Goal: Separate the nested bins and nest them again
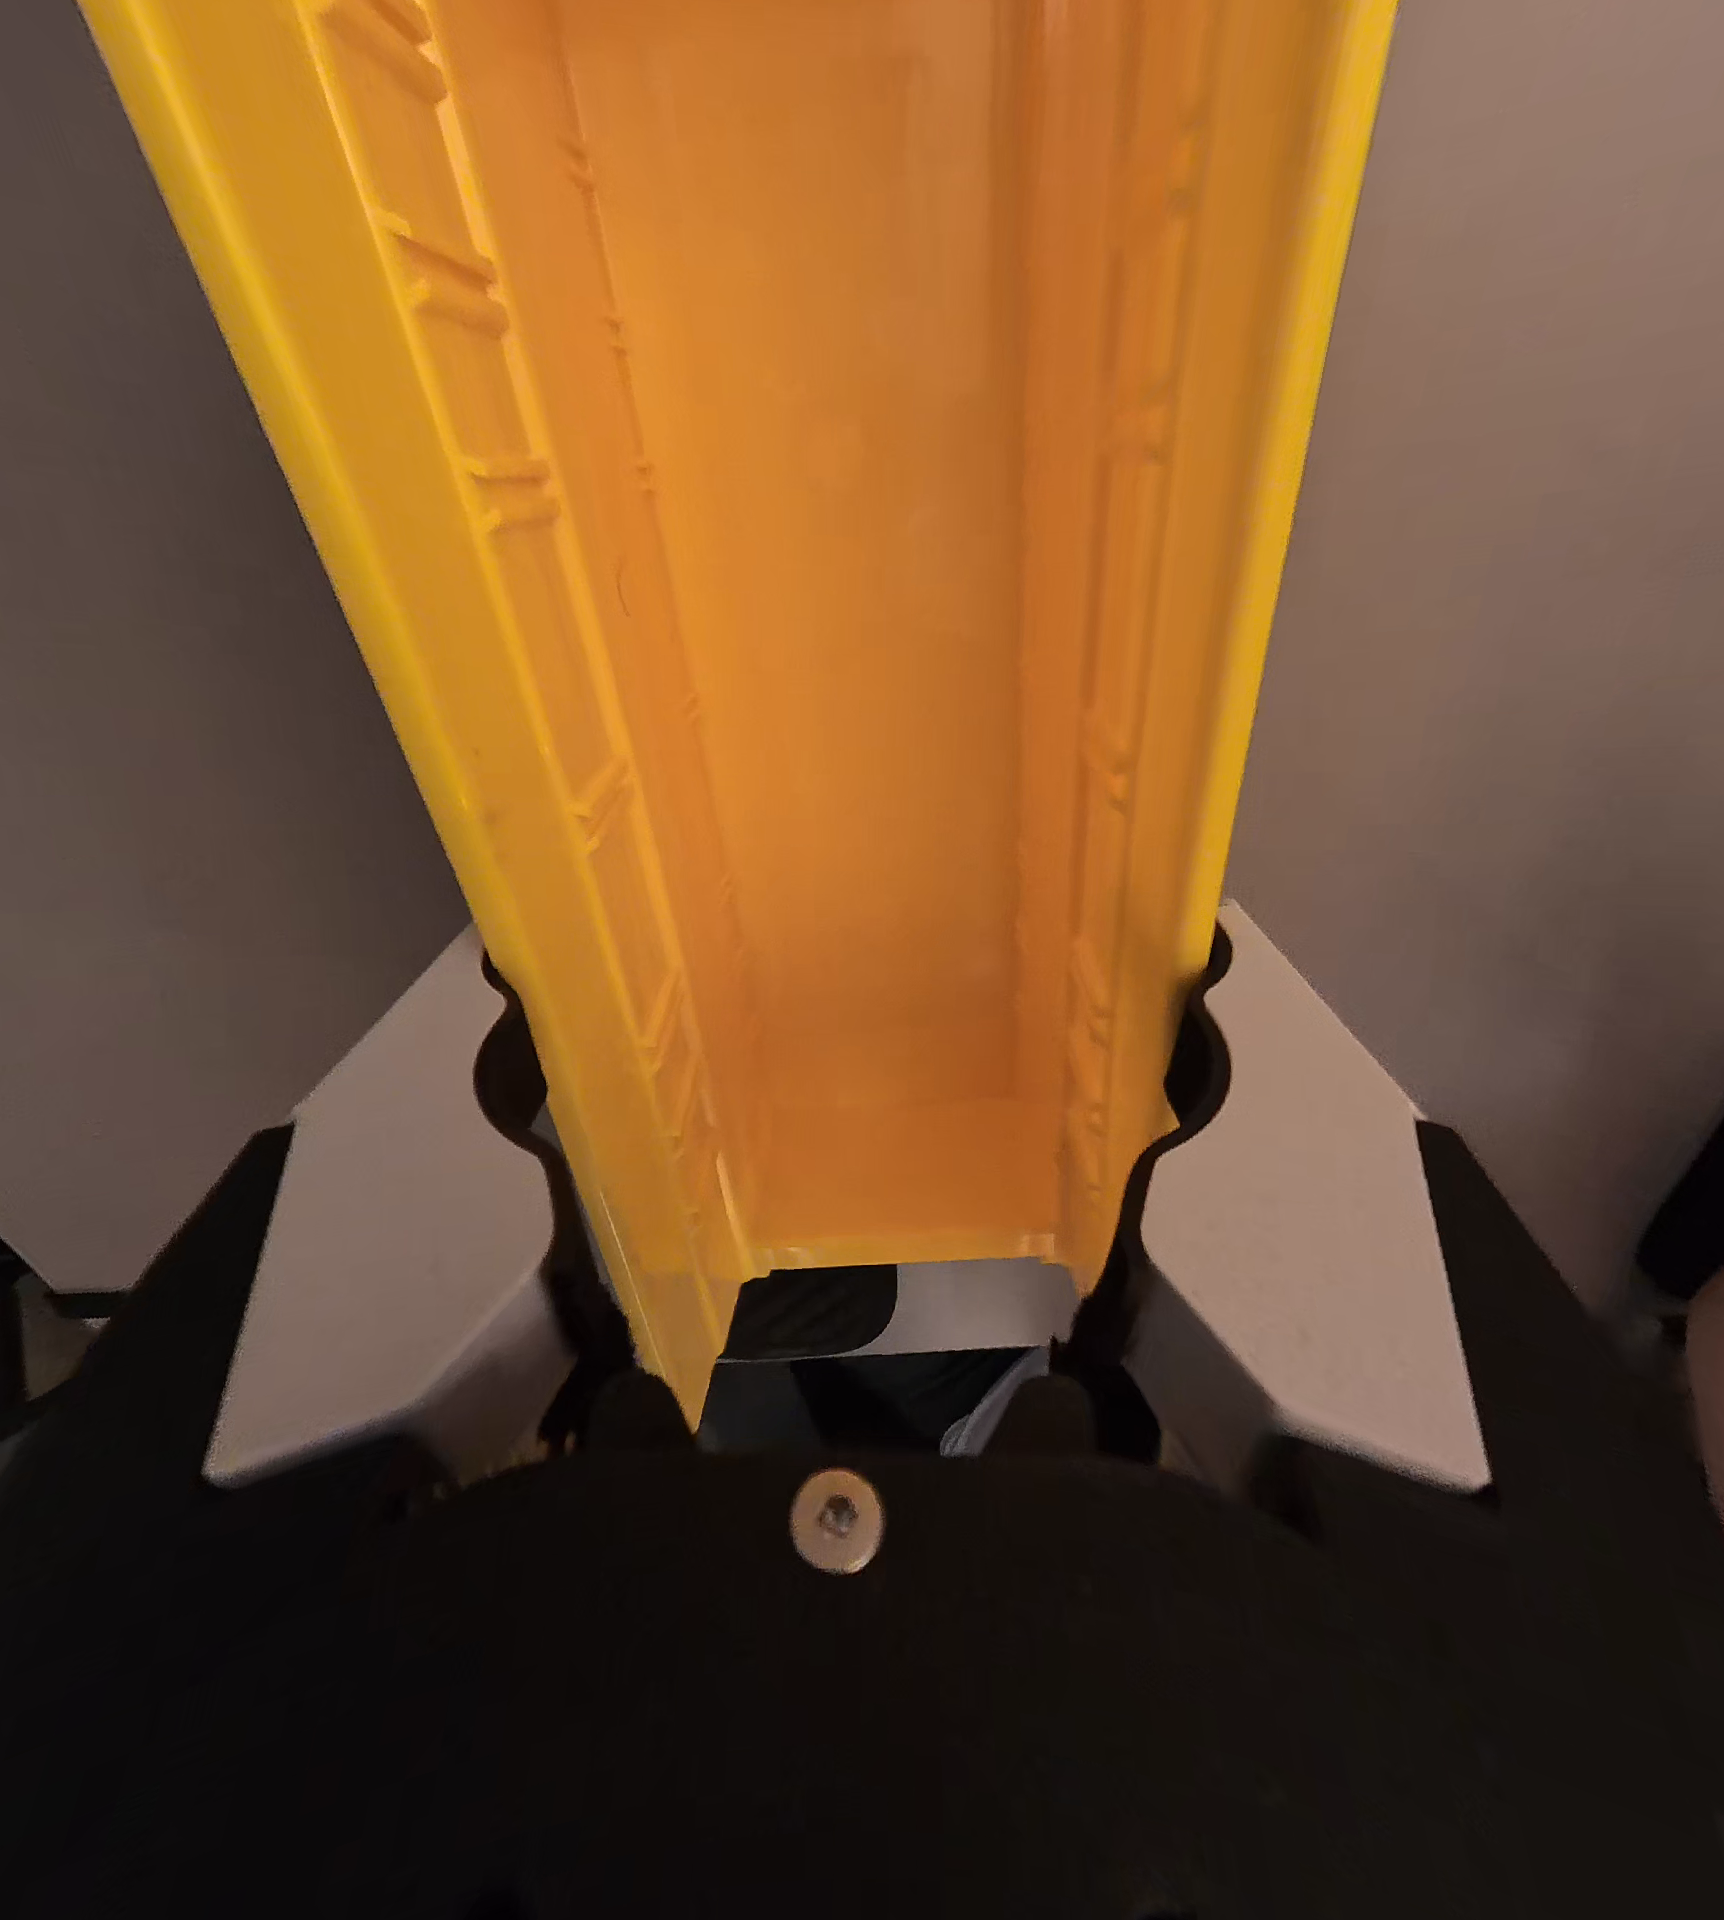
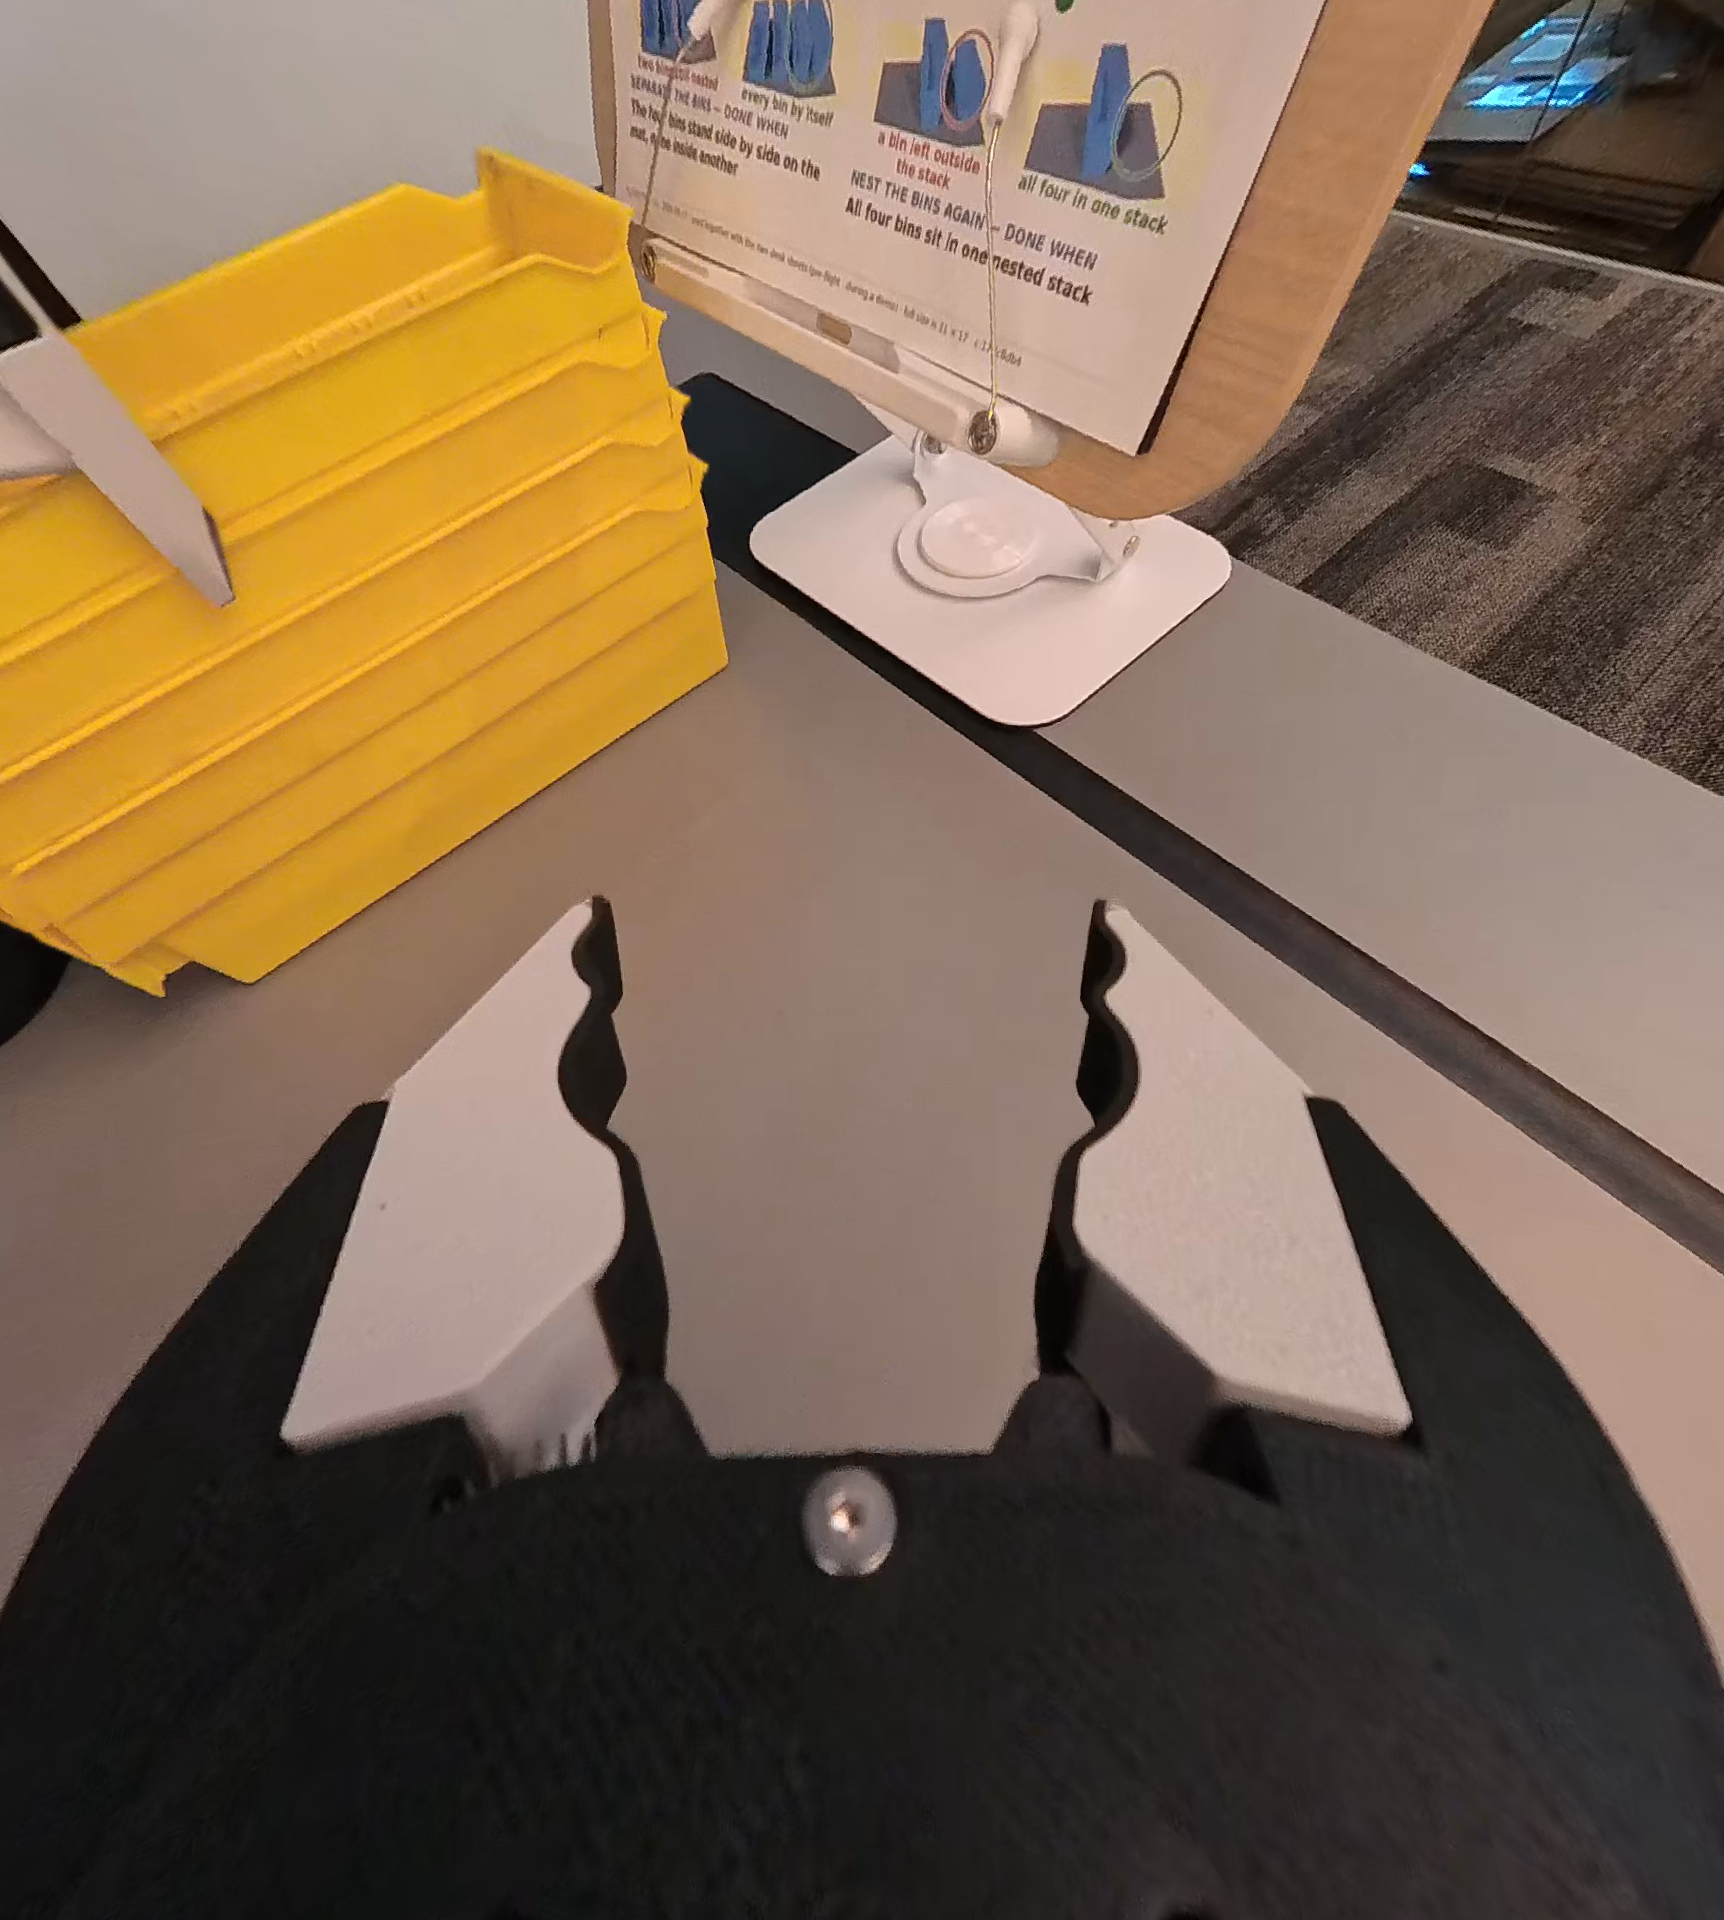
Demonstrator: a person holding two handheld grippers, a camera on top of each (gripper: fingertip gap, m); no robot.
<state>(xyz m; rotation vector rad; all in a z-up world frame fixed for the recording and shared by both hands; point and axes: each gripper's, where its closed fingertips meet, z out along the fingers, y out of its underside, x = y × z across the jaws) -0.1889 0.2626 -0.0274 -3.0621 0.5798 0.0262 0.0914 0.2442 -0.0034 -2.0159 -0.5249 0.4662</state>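
My left tongs (image 1: 853, 1023) stand wide, both pads (image 1: 510, 1070) pressed against the outer sides of a yellow bin (image 1: 837, 623), which runs forward between the fingers. My right tongs (image 2: 853, 1023) hang over the table (image 2: 837, 831) near its far edge, fingers (image 2: 484, 1195) spread apart with nothing between them, tilted downward.

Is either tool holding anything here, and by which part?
The left tool grips the nested yellow bins across their two long side walls, near one end. The right tool is open, holding nothing.
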